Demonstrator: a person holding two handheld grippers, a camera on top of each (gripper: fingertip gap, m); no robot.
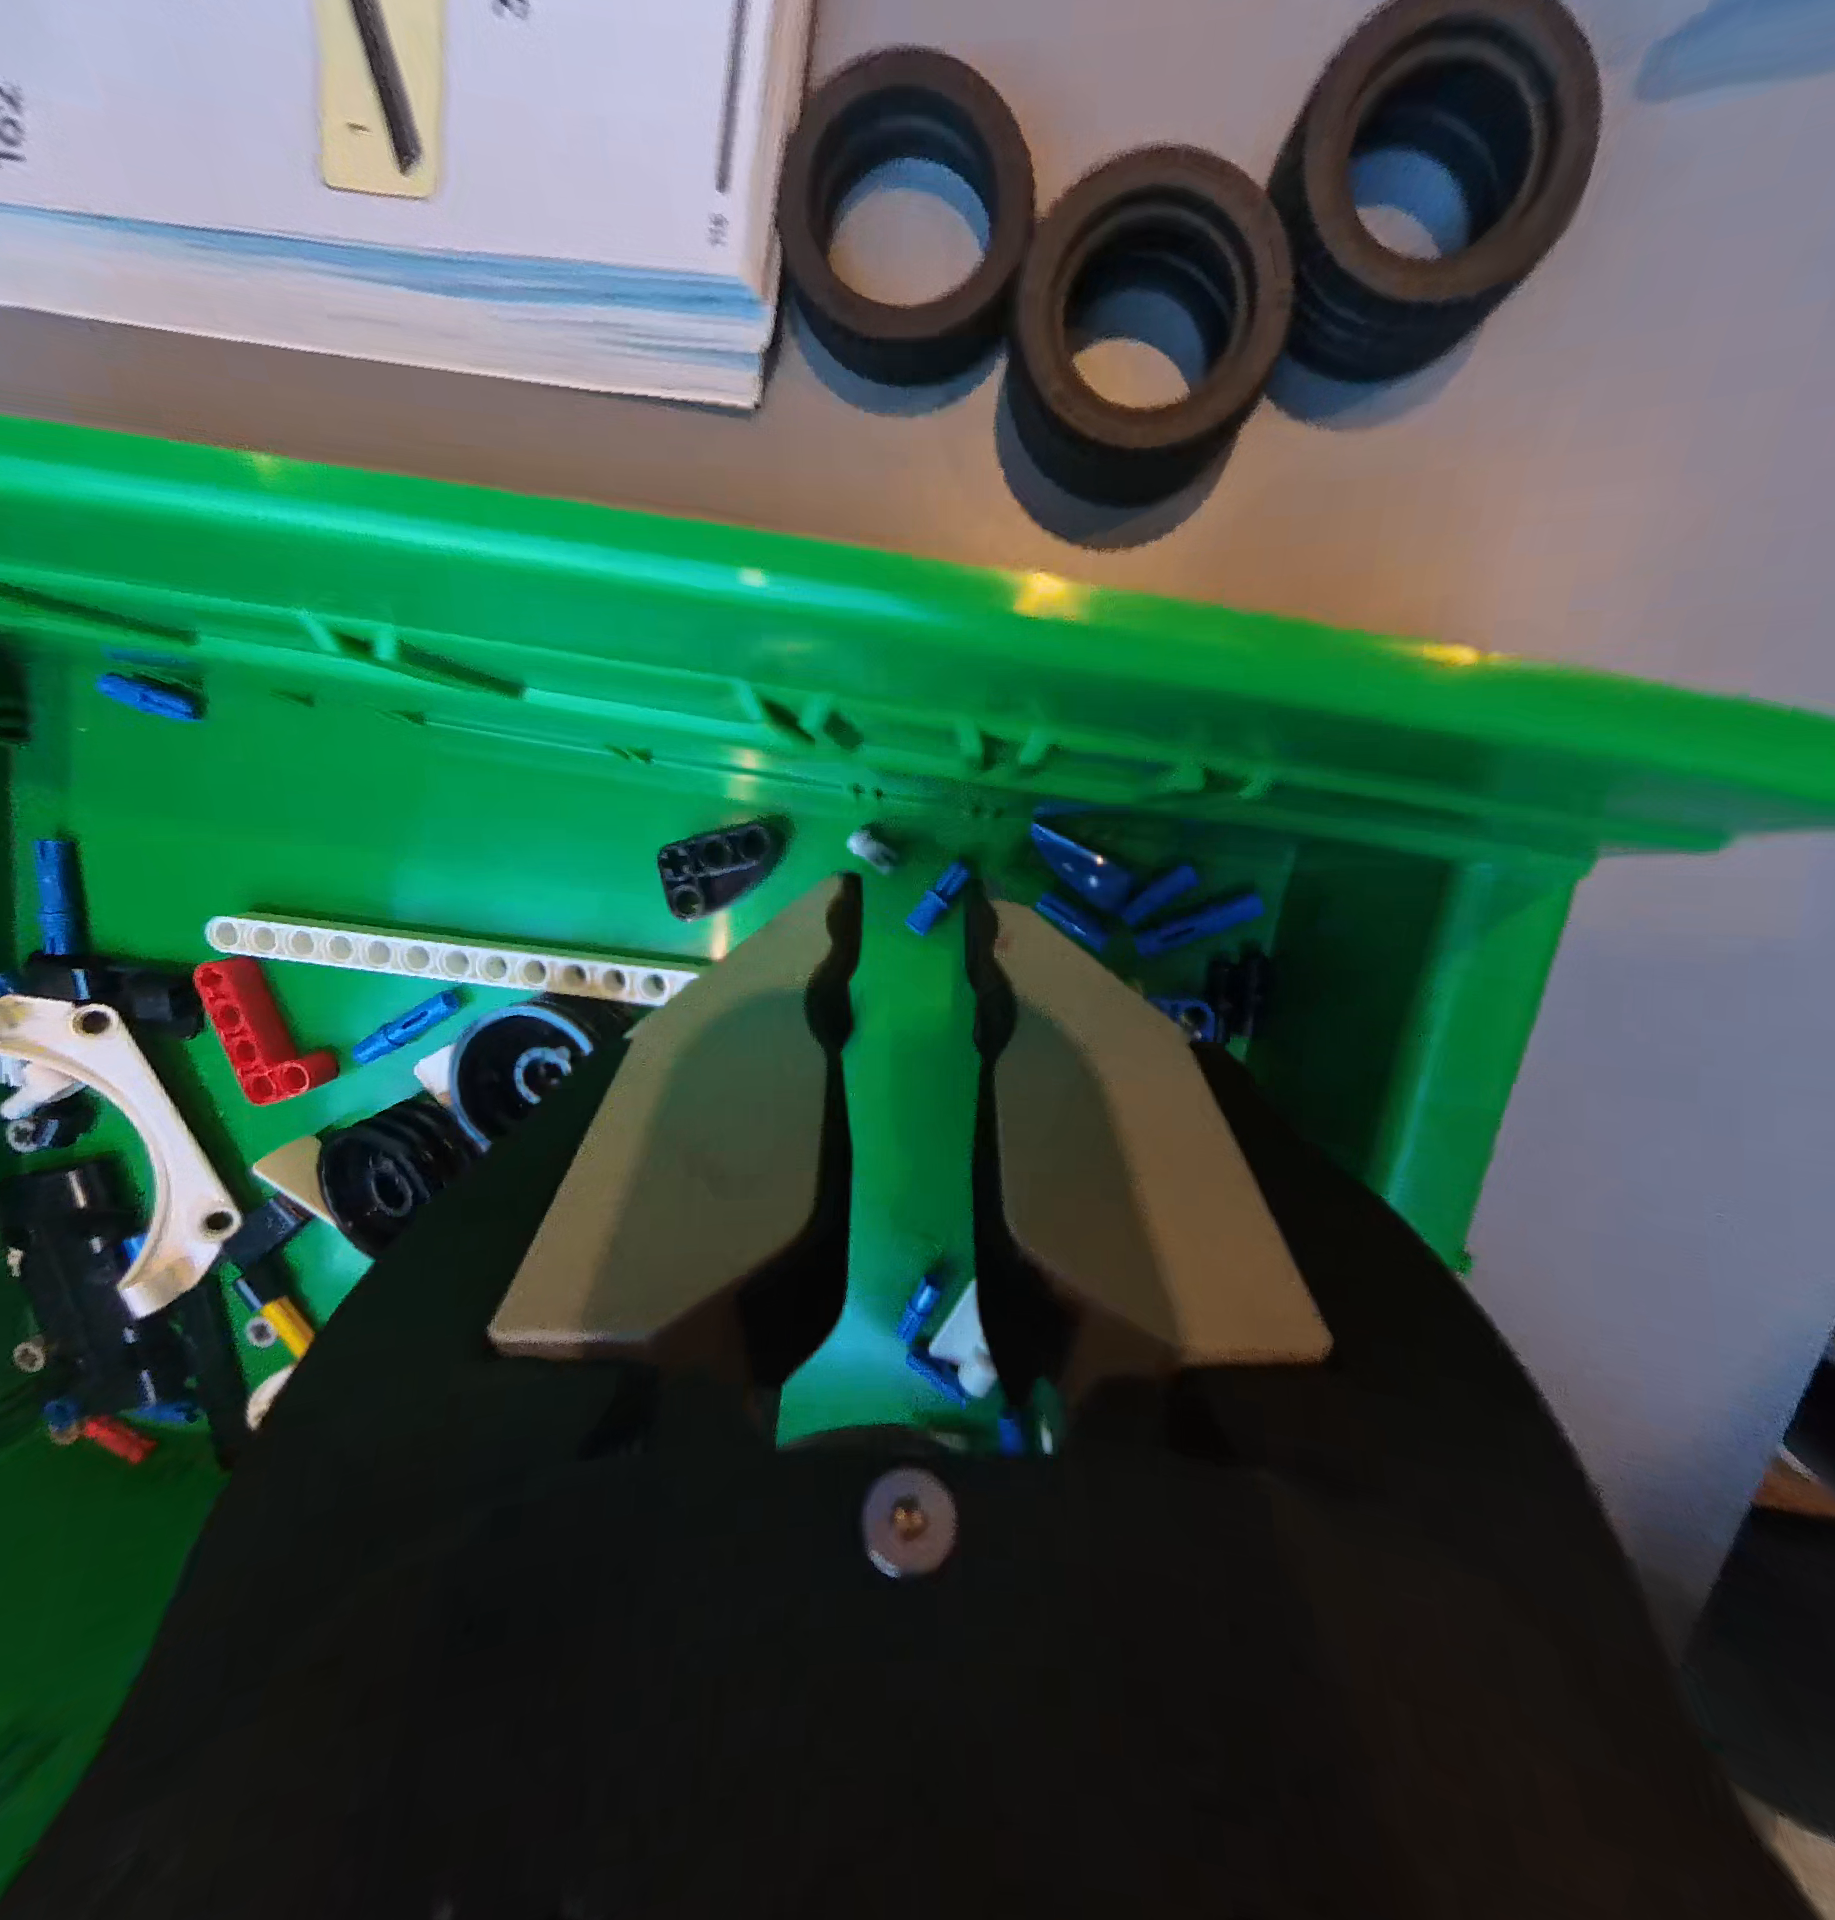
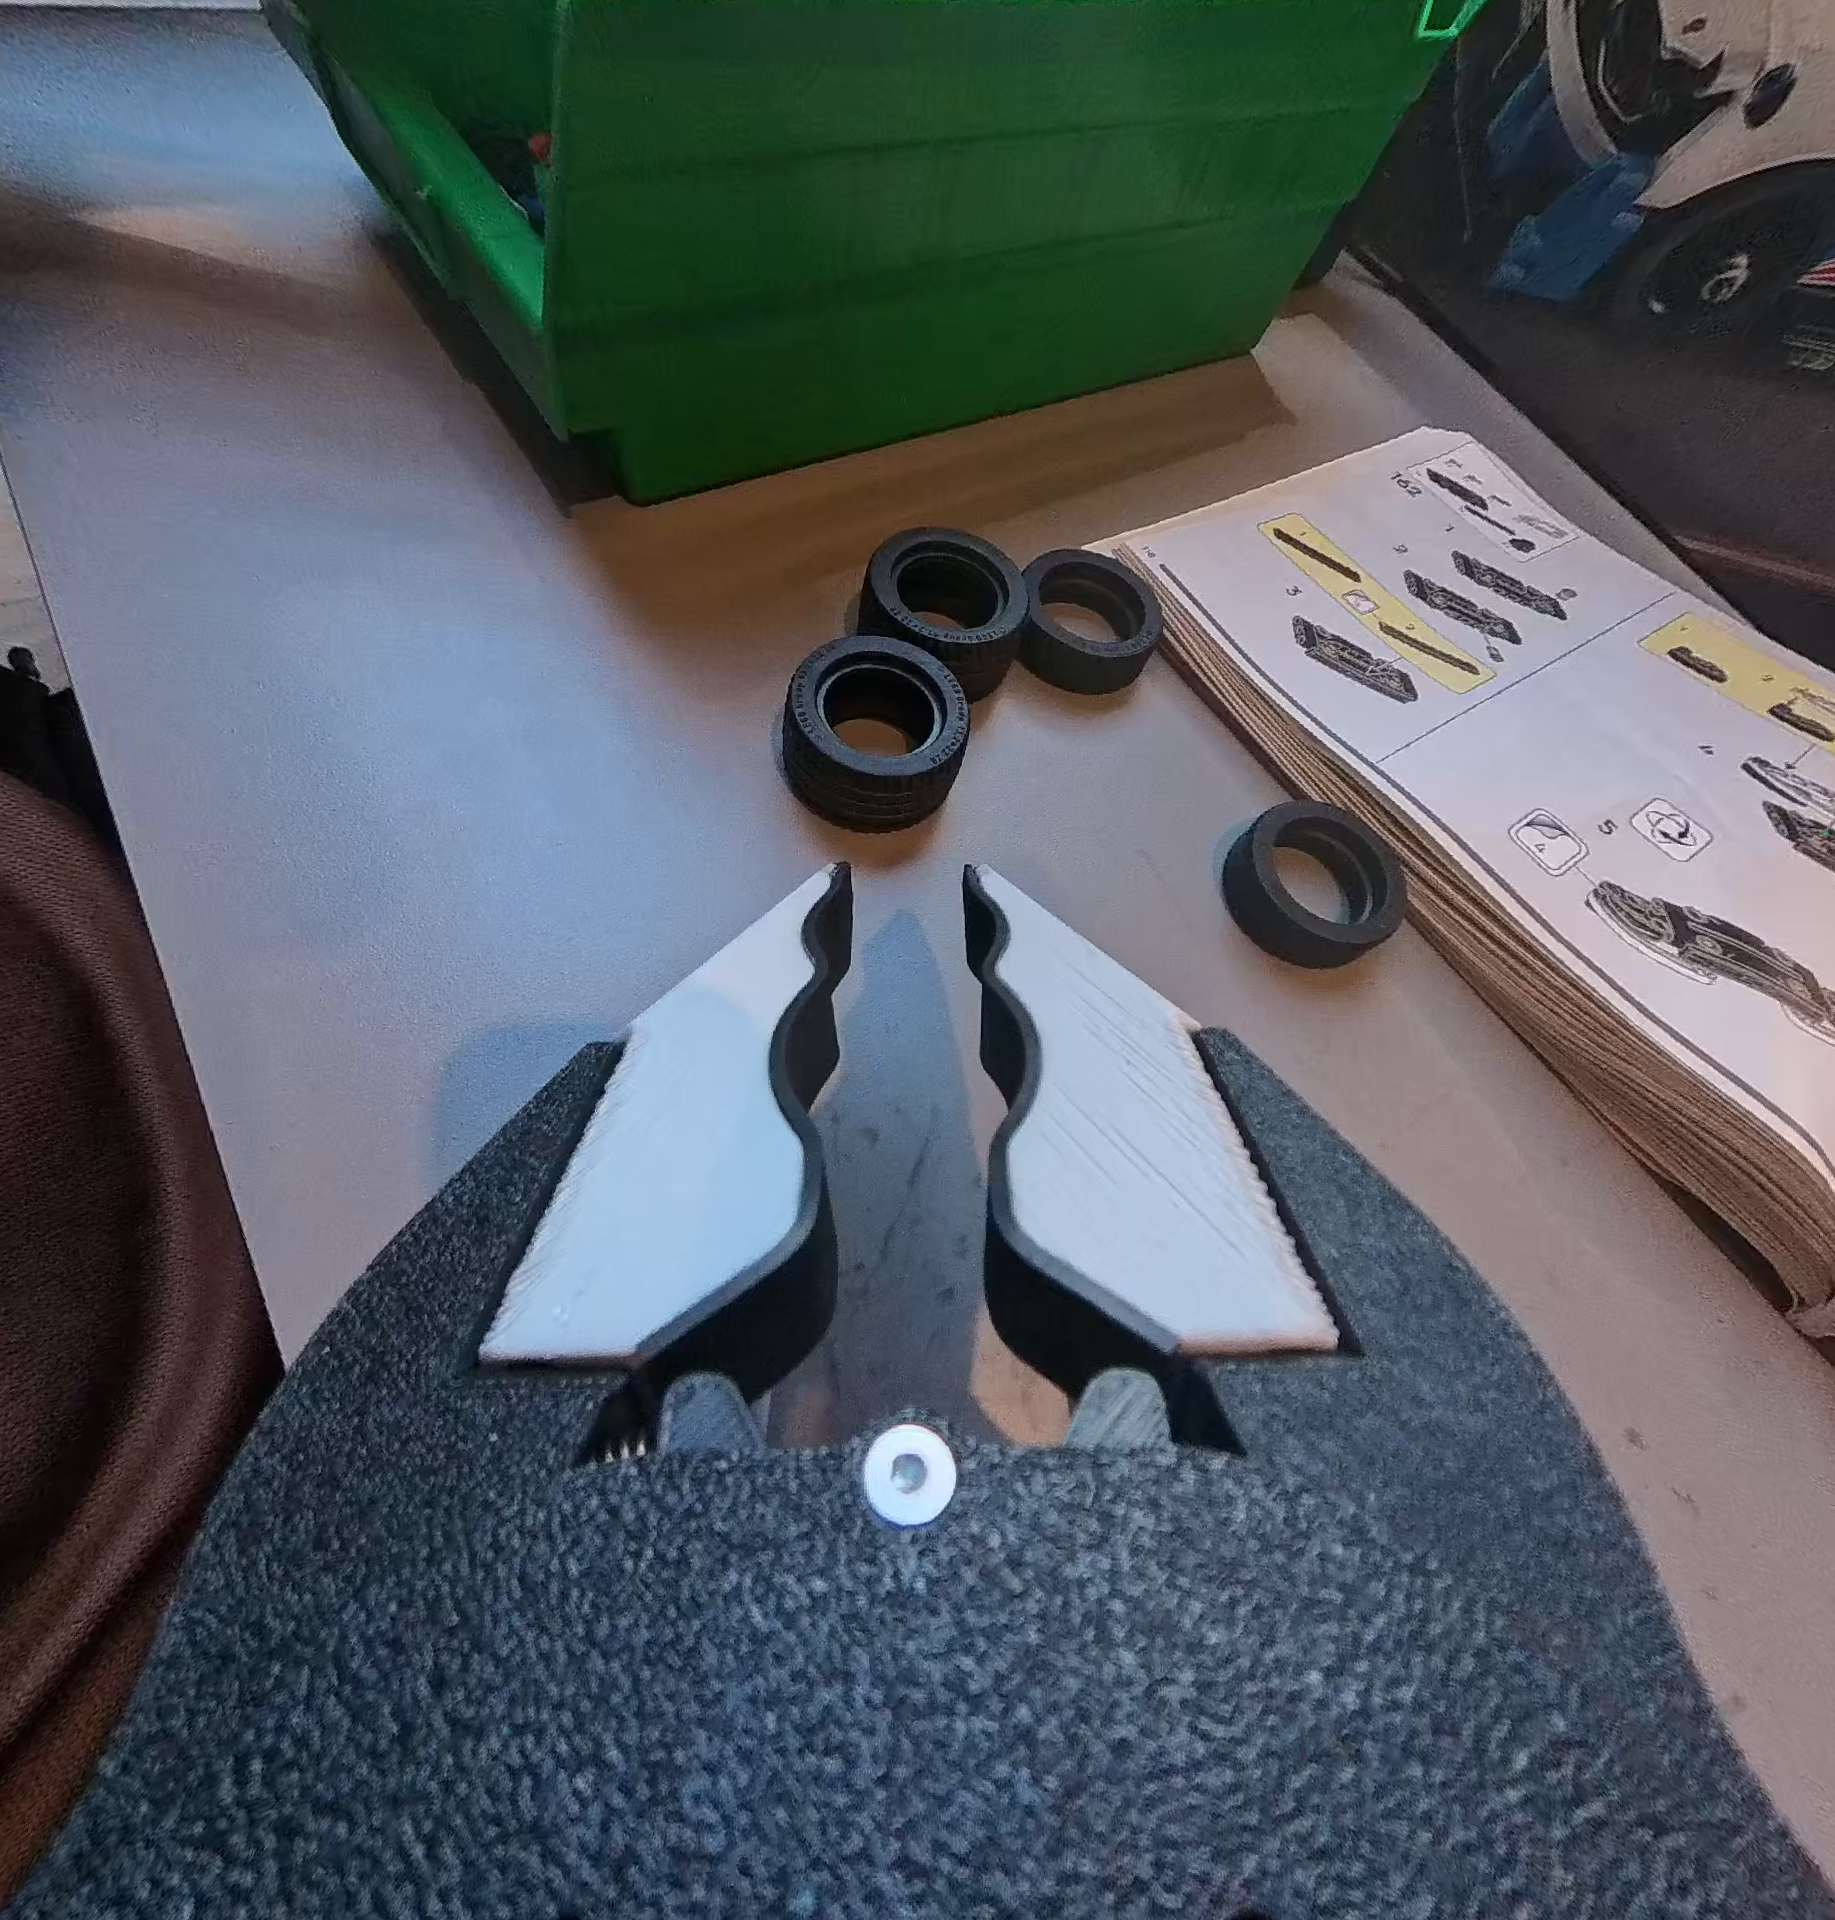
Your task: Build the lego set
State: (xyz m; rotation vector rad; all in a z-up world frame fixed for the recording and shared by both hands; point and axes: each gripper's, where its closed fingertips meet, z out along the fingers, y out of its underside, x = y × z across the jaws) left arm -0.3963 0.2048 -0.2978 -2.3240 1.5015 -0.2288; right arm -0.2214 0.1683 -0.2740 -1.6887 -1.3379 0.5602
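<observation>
My left gripper (image 1: 908,894) is open and empty, reaching down inside the green bin (image 1: 892,644). Just past its tips lies a small blue pin (image 1: 936,900), with more blue pins (image 1: 1152,904) to the right. Left of the gripper lie a long white beam (image 1: 445,958), a red L-shaped beam (image 1: 253,1029), a black angled piece (image 1: 721,864) and a white arch (image 1: 113,1122). My right gripper (image 2: 906,878) is open and empty, hovering over the table a little short of a black tyre (image 2: 871,727). More tyres (image 2: 1089,621) lie beyond, and one tyre (image 2: 1313,883) lies to the right.
An open instruction booklet (image 2: 1515,779) lies right of the tyres; it also shows in the left wrist view (image 1: 373,156), beside three tyres (image 1: 1152,301). The green bin (image 2: 892,260) stands at the table's far side. The set's box (image 2: 1723,260) is far right. A brown cushion (image 2: 61,1195) is left.
</observation>
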